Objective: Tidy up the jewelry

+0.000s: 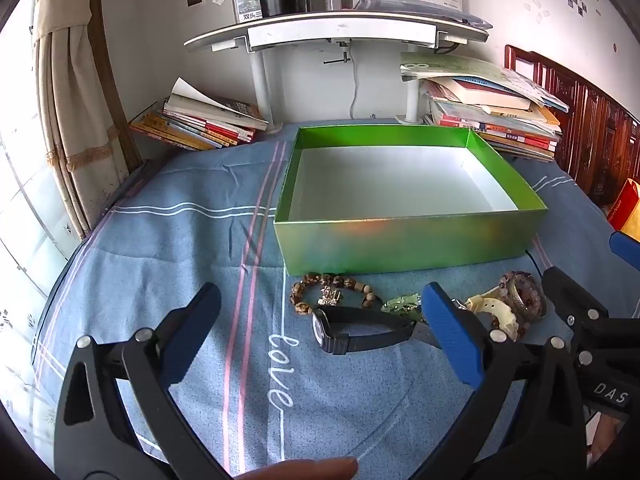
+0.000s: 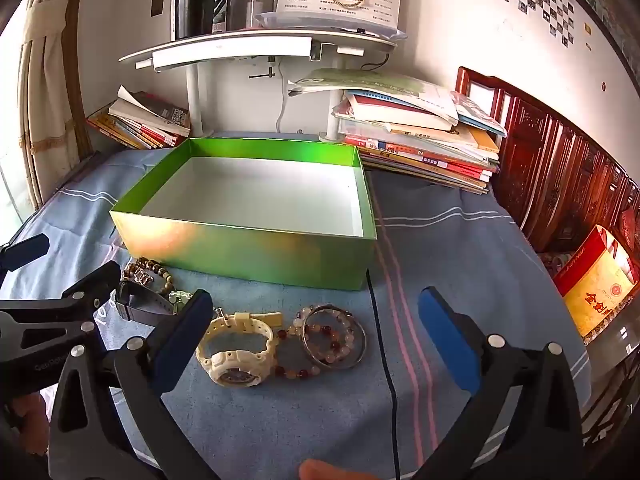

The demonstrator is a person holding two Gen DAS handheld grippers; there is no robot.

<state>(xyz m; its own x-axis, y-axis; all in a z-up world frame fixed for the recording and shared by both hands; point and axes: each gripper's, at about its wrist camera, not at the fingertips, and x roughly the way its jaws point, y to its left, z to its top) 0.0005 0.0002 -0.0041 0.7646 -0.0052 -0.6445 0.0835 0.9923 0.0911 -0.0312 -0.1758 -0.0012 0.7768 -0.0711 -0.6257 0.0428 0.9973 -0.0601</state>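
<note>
The green box (image 1: pixel 400 240) sits open and empty at mid-frame on the blue cloth (image 1: pixel 180 240) covering the worktop, its mouth up so pieces can be dropped straight in. All the jewelry lies in a row just in front of its near wall, none of it inside yet — the task looks barely begun.

In the left view the left tool (image 1: pixel 320 340) hangs released, jaws wide, with the black watch (image 1: pixel 352 332) between the fingertips but untouched. A brown bead bracelet (image 1: pixel 320 280) with a small gold charm (image 1: pixel 330 295) inside it lies just behind, and a pale green piece (image 1: pixel 400 304) to its right.

In the right view the right tool (image 2: pixel 316 344) is likewise spread and holds nothing. The white watch (image 2: pixel 236 360) and a bangle (image 2: pixel 336 336) lying on a red-and-pale bead bracelet (image 2: pixel 296 370) sit between its fingers.

The pieces touch or overlap, so lifting one may drag a neighbour. A black cable (image 2: pixel 384 352) runs down the cloth right of the bangle. Book stacks (image 2: pixel 416 140) and a shelf (image 2: pixel 260 46) stand behind the box, well clear.
</note>
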